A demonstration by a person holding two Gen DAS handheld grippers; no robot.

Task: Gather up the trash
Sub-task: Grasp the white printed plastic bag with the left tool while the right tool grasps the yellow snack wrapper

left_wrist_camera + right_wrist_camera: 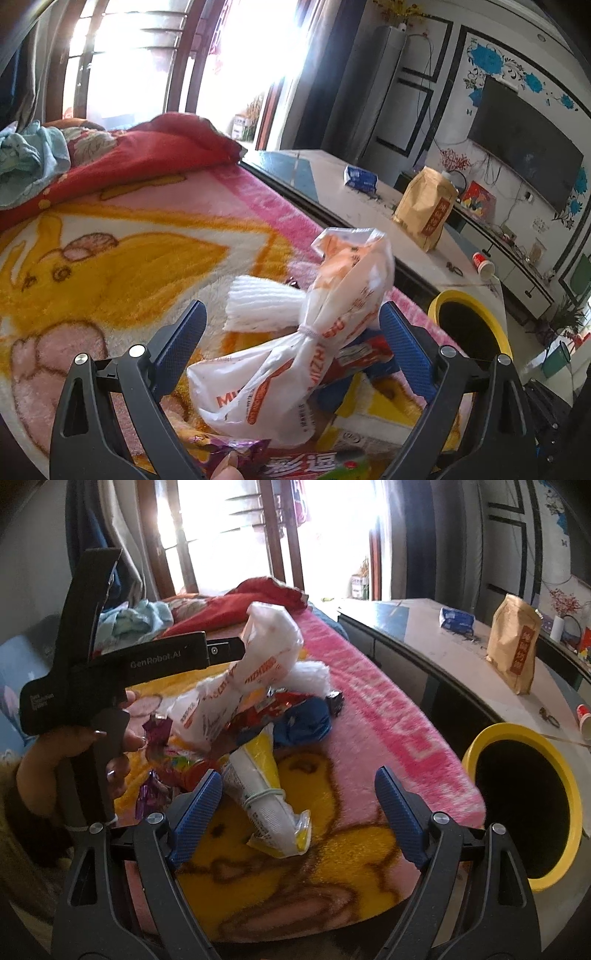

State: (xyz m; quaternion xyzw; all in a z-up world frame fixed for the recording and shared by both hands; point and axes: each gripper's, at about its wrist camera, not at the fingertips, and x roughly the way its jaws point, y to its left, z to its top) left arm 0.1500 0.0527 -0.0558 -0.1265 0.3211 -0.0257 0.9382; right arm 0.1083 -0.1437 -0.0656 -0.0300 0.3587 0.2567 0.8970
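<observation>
So the trash is all piled up on the bed, on a fuzzy pink and yellow cartoon blanket [369,701], fairly close to the bed's edge that runs along the desk. Biggest piece is a white plastic bag with orange print [295,354], cinched in the middle with a rubber band, and it sits right between the fingers of the left gripper [291,343]. That gripper is spread wide, pads clear of the bag on both sides as far as I can see, so nothing is pinched. From the right wrist view you can see the same bag [255,672] sticking up out of the pile, with a red wrapper [273,709] and a blue one [306,720] just beside it and some purple foil bits [157,731] on the far side. Nearest the right gripper [295,812] is a yellow and white packet [266,794], also rubber-banded, lying tilted between the blue pads but not touching either; that gripper is wide apart too, holding nothing. A person's hand [74,753] is wrapped around the left tool's handle. A yellow-rimmed bin [524,867] with a dark inside stands off the bed's edge, between bed and desk. On the desk [424,635] there's a brown paper bag [513,646] standing upright, a blue tissue pack [456,618], and a red paper cup [482,263] near the desk's corner.
</observation>
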